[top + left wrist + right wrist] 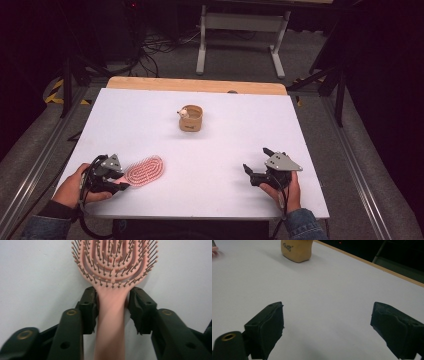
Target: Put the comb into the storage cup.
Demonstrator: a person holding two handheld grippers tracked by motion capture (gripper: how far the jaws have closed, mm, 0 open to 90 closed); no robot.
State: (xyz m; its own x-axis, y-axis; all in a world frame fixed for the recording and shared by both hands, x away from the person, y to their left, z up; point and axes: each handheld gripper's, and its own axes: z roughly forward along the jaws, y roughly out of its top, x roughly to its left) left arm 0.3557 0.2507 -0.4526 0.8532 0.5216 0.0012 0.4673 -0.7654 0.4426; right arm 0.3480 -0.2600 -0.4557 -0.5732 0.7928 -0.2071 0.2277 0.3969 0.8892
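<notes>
Up close, left gripper clamps hairbrush handle.

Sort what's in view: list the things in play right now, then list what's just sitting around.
In play:
- pink hairbrush, its handle between the left tool's jaws
- right tool, open and empty

Sitting around:
- tan cup mid-table, something small and pale at its rim
- white table

You wore blue denim sleeves; your left gripper and right gripper were black, each topped by a grey triangular plate, with brass-ringed screw holes.
</notes>
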